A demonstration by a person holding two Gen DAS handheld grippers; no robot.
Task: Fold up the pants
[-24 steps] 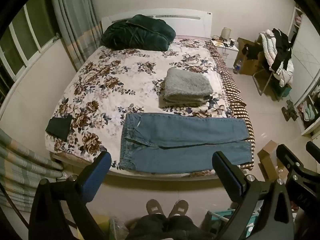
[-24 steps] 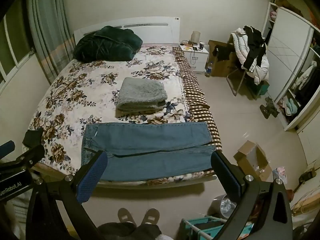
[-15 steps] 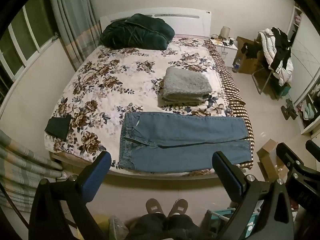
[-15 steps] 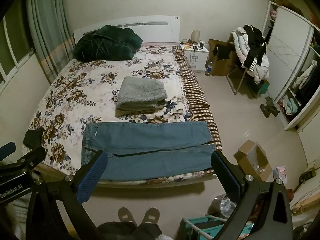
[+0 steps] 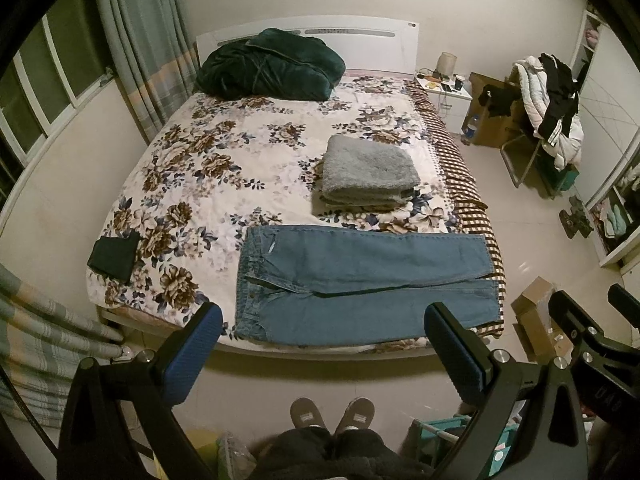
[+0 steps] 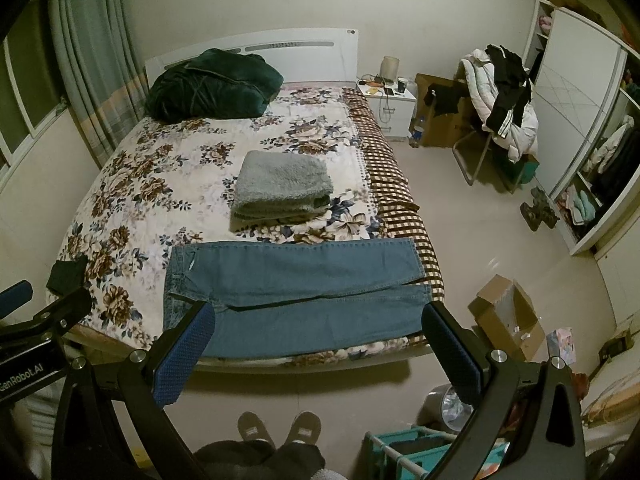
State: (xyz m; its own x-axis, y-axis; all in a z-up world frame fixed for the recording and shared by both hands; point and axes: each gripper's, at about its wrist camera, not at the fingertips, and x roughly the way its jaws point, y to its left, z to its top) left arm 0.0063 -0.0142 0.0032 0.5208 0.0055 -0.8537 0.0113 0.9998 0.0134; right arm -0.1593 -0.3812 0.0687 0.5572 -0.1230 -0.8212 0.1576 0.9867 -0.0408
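Blue jeans lie flat along the near edge of the floral bed, waist to the left, legs to the right. They also show in the right wrist view. My left gripper is open and empty, held high above the floor in front of the bed. My right gripper is open and empty, beside it on the right. The right gripper also shows at the left view's right edge.
A folded grey blanket lies behind the jeans. A dark green quilt sits at the headboard. A small black folded cloth lies at the bed's left corner. A cardboard box, a chair with coats and a wardrobe stand right.
Both grippers have stayed open and shifted only slightly; the view of the bed has drifted a little. The jeans have not moved.
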